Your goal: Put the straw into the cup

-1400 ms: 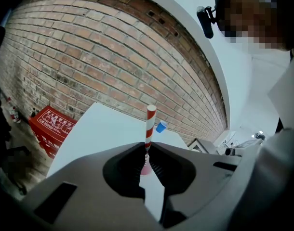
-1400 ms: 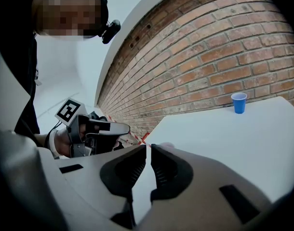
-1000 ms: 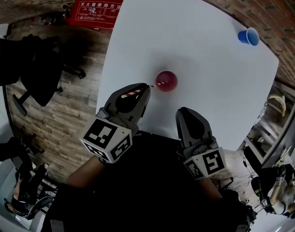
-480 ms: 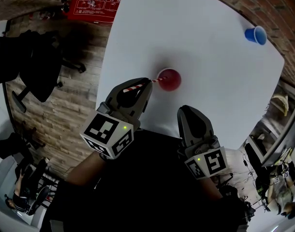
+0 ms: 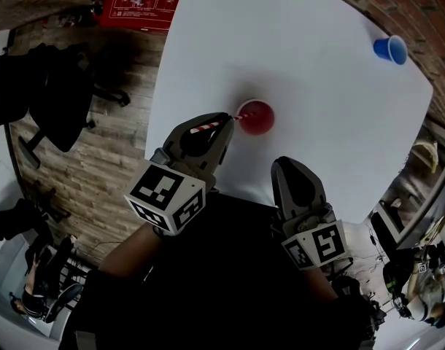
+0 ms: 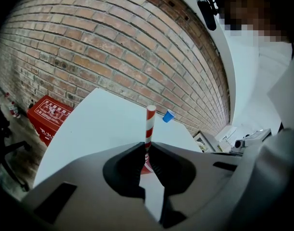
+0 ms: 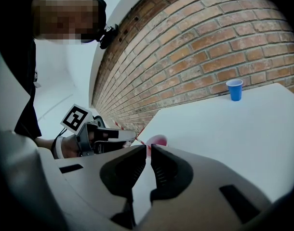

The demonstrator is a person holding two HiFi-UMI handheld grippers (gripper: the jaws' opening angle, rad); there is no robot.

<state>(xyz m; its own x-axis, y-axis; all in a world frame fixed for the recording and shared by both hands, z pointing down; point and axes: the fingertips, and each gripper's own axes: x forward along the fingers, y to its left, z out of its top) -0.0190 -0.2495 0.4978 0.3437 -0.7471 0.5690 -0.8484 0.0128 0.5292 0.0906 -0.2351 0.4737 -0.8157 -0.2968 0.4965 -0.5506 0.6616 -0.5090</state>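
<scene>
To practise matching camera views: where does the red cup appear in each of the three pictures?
Head view: red cup, mid-table.
Left gripper view: red cup, a sliver beyond the jaws.
Right gripper view: red cup, just above the jaws.
Shared landmark: the blue cup.

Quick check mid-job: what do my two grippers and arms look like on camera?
The left gripper and right gripper match: grey moulded two-jaw bodies with black ribbed pads inside. Each has a white cube printed with black square markers at its rear, the left cube and the right cube. The person wears a black top.
</scene>
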